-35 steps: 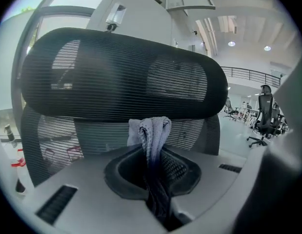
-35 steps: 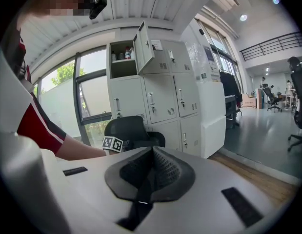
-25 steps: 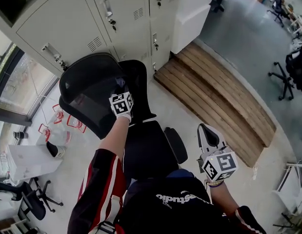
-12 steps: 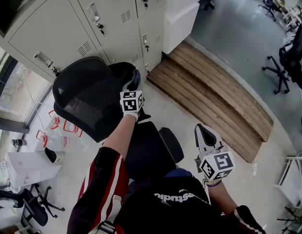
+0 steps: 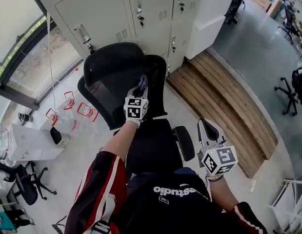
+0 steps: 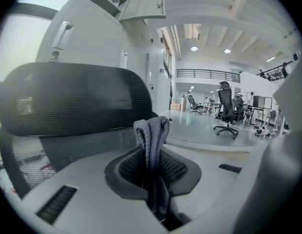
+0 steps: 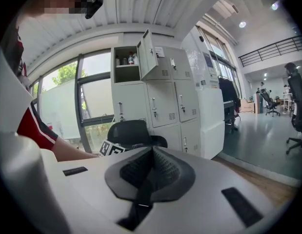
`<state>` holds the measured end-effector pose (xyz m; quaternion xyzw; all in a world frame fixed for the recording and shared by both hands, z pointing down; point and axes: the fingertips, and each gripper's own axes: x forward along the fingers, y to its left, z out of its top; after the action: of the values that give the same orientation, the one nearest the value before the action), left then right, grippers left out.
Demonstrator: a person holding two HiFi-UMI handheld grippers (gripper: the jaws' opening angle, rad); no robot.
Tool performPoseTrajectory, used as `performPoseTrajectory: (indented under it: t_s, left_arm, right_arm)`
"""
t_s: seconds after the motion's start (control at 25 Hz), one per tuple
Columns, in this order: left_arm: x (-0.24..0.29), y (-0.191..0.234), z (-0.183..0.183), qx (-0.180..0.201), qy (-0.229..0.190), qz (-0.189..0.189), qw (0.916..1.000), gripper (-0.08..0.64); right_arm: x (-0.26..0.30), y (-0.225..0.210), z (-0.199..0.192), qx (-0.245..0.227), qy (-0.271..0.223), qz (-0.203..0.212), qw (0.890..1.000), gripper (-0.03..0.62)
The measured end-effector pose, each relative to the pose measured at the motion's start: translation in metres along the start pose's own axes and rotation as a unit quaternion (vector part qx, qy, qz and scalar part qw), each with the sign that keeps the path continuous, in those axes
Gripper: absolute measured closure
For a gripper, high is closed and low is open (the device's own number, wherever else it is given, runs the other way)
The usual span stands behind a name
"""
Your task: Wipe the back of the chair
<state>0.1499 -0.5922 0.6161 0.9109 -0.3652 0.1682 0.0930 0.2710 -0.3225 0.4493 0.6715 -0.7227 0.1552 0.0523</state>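
At the chair back [image 5: 109, 82]: left gripper [image 5: 140, 91] pinching a cloth [image 5: 142, 82], wipe in hand.
Its jaws clamp the folded grey cloth, whose free end stands beyond the tips, near the right edge of the chair back and below the headrest [image 6: 72, 94]; contact with the mesh cannot be confirmed. Recommended: press the free fold flat on the mesh and sweep in overlapping passes with light pressure, since the chair will probably swivel or roll. To the right of the chair seat [image 5: 151, 150] hangs the right gripper [image 5: 208, 130], jaws pressed together and empty; it could steady the chair. Close behind the chair, lockers [image 5: 107, 9], and to its right a wooden step [image 5: 224, 96], restrict access.
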Motion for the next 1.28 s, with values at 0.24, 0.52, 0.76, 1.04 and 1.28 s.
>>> performPoseTrajectory:
  t_s: [0.24,0.52,0.76,1.04,1.28]
  left_arm:
    - [-0.092,0.098,-0.053,-0.047,0.006,0.082,0.9955,0.503]
    - [-0.187,0.205,-0.112,-0.084,0.017,0.173,0.9812,0.503]
    - [-0.223,0.275,-0.146,-0.092,0.030,0.231,0.9682,0.503]
    - [-0.203,0.310,-0.165,-0.100,0.040,0.232,0.9668,0.503]
    - [-0.172,0.324,-0.183,-0.106,0.057,0.233,0.9649,0.503]
  right_arm:
    - [0.031,0.084,-0.008,-0.024,0.010,0.063,0.998,0.577]
    - [0.069,0.162,-0.023,-0.043,0.027,0.117,0.992,0.577]
    - [0.091,0.198,-0.033,-0.057,0.039,0.129,0.989,0.577]
    - [0.109,0.203,-0.047,-0.054,0.055,0.109,0.991,0.577]
    - [0.110,0.194,-0.059,-0.052,0.070,0.086,0.992,0.577]
